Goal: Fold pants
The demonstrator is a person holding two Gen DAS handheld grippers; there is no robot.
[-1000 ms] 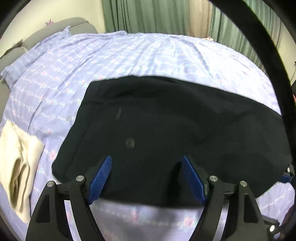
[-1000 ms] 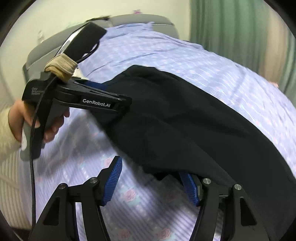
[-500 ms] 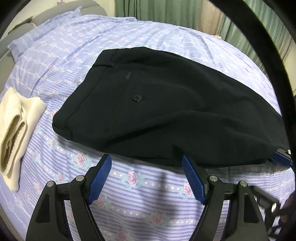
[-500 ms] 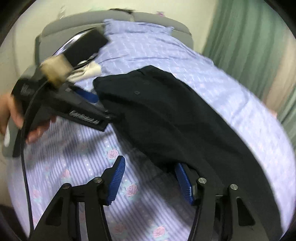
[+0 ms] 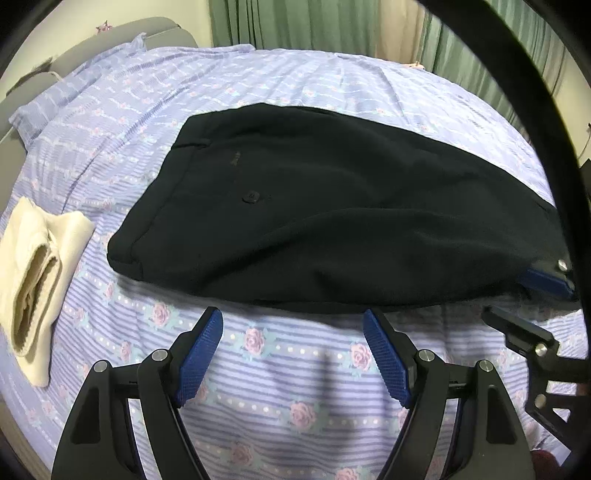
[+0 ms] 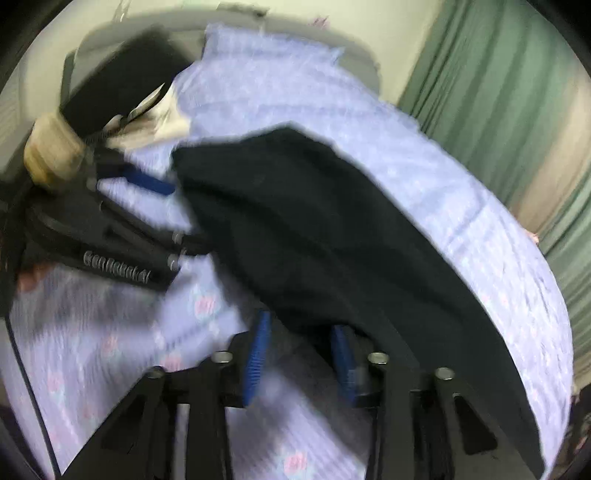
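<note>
Black pants (image 5: 332, 221) lie flat on the bed, folded lengthwise, waistband to the left and a button facing up. My left gripper (image 5: 293, 332) is open and empty, just short of the pants' near edge. In the blurred right wrist view the pants (image 6: 332, 240) run from the upper left to the lower right. My right gripper (image 6: 301, 343) has narrowed but is still open, its jaws at the pants' near edge with the right finger partly under the cloth. The right gripper also shows in the left wrist view (image 5: 546, 280) at the pants' right end.
The bed has a lilac sheet with a rose pattern (image 5: 295, 387). A folded cream garment (image 5: 37, 273) lies at the left. Pillows (image 5: 92, 74) and a grey headboard are at the back left, green curtains (image 5: 295, 22) behind the bed.
My left gripper drew back off the pants and now hovers over bare sheet. My right gripper's jaws have narrowed at the pants' edge and the view has swung.
</note>
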